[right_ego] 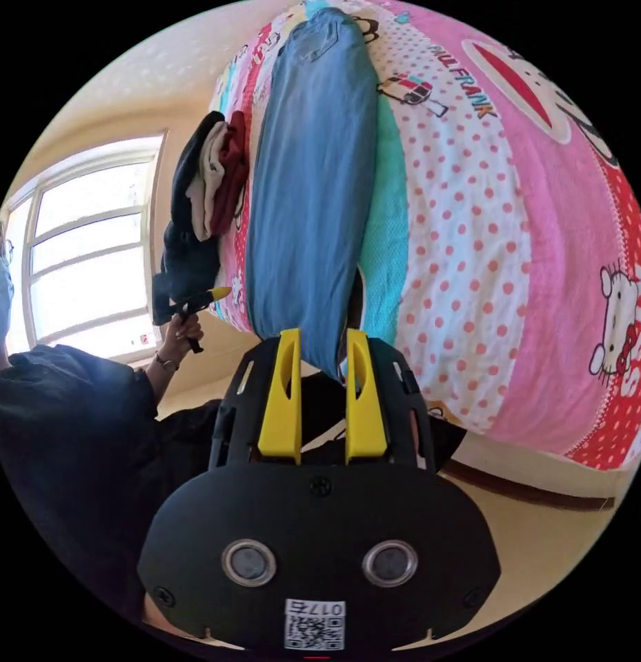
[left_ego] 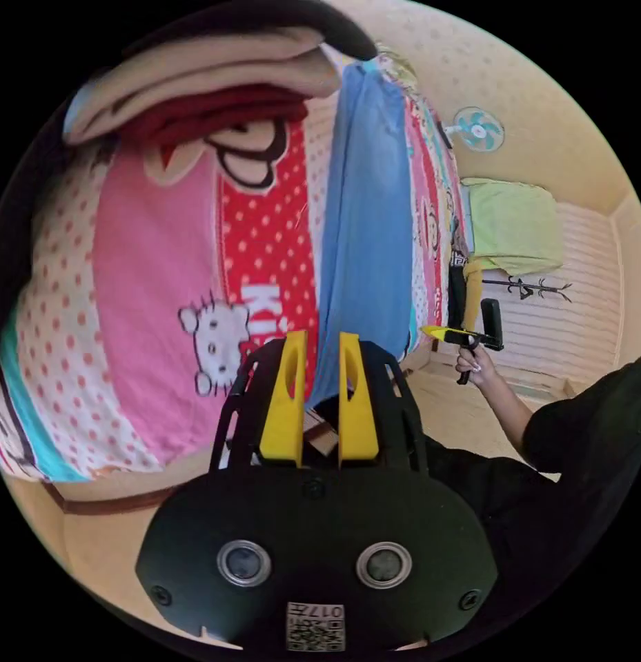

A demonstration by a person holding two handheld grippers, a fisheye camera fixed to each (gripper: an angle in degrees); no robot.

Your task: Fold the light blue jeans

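The light blue jeans [left_ego: 365, 207] [right_ego: 313, 172] lie in one long narrow strip along the bed, with the leg ends at the near edge. In the left gripper view my left gripper [left_ego: 321, 345] has its yellow jaws nearly together on one corner of the leg ends. My right gripper [left_ego: 430, 333], held in a hand, sits at the other corner. In the right gripper view my right gripper [right_ego: 321, 345] pinches the tapering end of the jeans. The left gripper [right_ego: 220, 294] is off to the side at the bed's edge.
A cartoon bedspread [left_ego: 154, 276] [right_ego: 541, 241] in pink, red and dots covers the bed. A stack of folded clothes [left_ego: 210, 89] [right_ego: 210, 172] lies beside the jeans. A person's black sleeve [left_ego: 582, 427], a wall fan [left_ego: 477, 129] and a window [right_ego: 85, 255] are nearby.
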